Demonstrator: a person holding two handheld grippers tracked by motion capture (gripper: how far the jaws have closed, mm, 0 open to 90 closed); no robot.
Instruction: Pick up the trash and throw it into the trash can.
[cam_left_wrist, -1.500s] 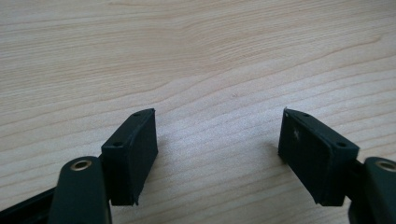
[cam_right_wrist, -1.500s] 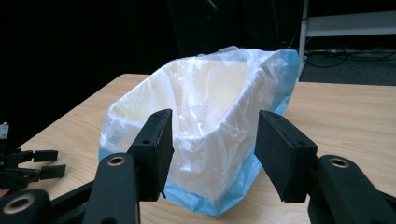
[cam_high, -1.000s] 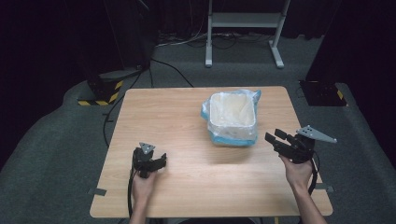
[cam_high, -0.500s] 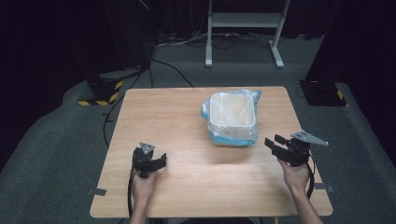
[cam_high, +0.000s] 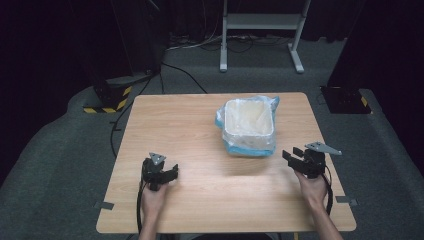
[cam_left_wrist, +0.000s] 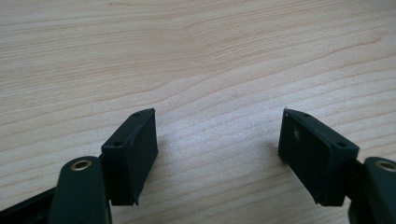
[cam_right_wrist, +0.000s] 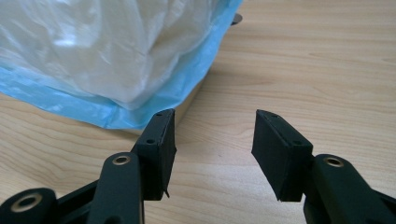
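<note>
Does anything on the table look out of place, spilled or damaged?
Nothing stands out. The bin lined with a plastic bag stands upright on the wooden table, with nothing spilled, and both grippers are open near the front edge.

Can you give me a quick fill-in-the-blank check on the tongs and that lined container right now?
1. The jaws of the left tongs stand ____, with bare table between them.
2. The container is lined with a white and ____ plastic bag.
3. The tongs nearest the container are the ____ tongs.
4. Between the jaws of the right tongs lies nothing but ____ tabletop.

Missing words: open; blue; right; wooden
</note>
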